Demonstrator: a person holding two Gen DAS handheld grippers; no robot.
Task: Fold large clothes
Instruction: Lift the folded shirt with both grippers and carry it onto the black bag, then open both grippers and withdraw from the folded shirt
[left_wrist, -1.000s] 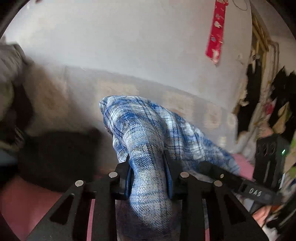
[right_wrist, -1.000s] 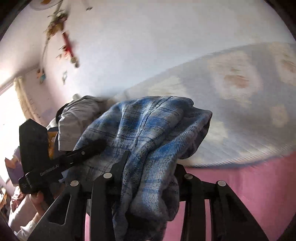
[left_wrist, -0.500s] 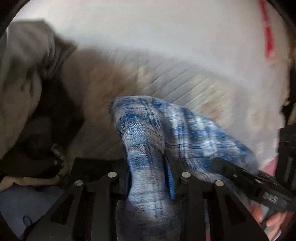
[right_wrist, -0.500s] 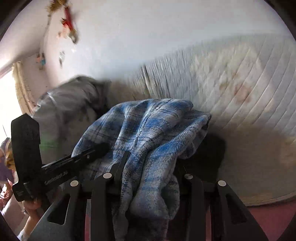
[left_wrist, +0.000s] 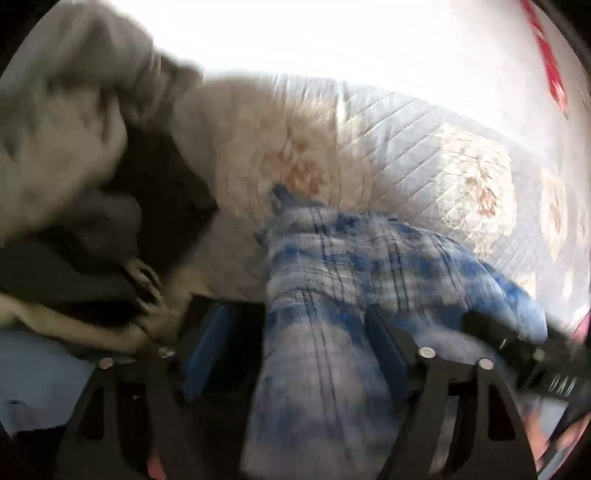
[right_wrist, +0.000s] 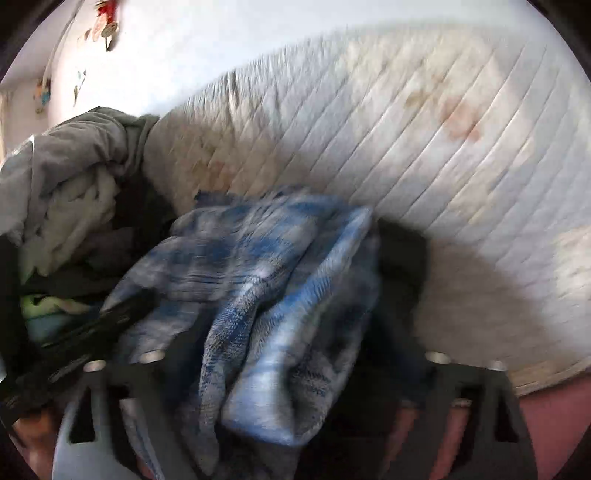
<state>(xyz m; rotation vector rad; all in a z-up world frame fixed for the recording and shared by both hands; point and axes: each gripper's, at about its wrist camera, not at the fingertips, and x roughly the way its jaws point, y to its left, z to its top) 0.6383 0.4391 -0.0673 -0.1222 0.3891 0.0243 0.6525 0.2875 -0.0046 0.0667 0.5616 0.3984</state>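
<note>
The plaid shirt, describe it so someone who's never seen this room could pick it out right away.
Find the quilted mattress with faded flower prints. A clothes pile of grey, white and dark garments sits at its left; the plaid shirt lies bunched just right of that. It is the only blue-and-white checked piece.

This looks like a bedroom in a home. A quilted bed cover (right_wrist: 424, 155) with flowers fills the middle. Clothes (right_wrist: 70, 184) sit piled at the left. Small decorations (right_wrist: 107, 26) hang on the white wall, upper left.
</note>
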